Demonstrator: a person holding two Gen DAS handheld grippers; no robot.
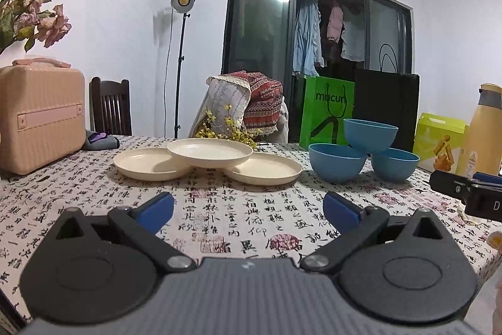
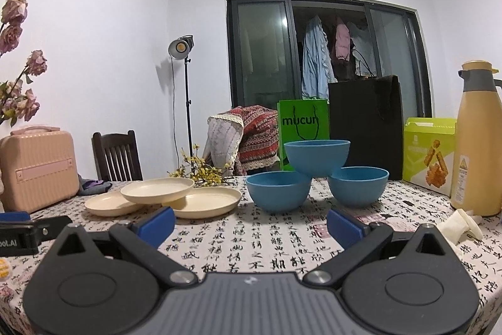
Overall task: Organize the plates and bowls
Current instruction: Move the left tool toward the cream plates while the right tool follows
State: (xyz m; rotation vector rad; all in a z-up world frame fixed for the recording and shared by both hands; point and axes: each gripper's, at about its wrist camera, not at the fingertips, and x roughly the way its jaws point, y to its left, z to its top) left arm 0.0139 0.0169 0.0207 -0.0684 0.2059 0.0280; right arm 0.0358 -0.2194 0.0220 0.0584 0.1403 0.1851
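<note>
Your left tool (image 1: 248,211) and right tool (image 2: 251,223) both hover low over the near edge of the desk (image 1: 219,218), each spread wide and gripping nothing. Toward the far edge, three cream round plastic plates (image 1: 209,152) sit with one propped on the other two. Just right of them, three blue plastic bowls (image 2: 317,156) form a pyramid, the top bowl resting on the lower pair.

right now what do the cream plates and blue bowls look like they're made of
Cream plates: probably matte plastic or a wheat-straw type composite; flat, even colour, no glaze shine, thin raised rims. Blue bowls: likely the same kind of material; dull uniform surface, soft highlights, thin walls. Ceramic cannot be ruled out from the look alone.
</note>
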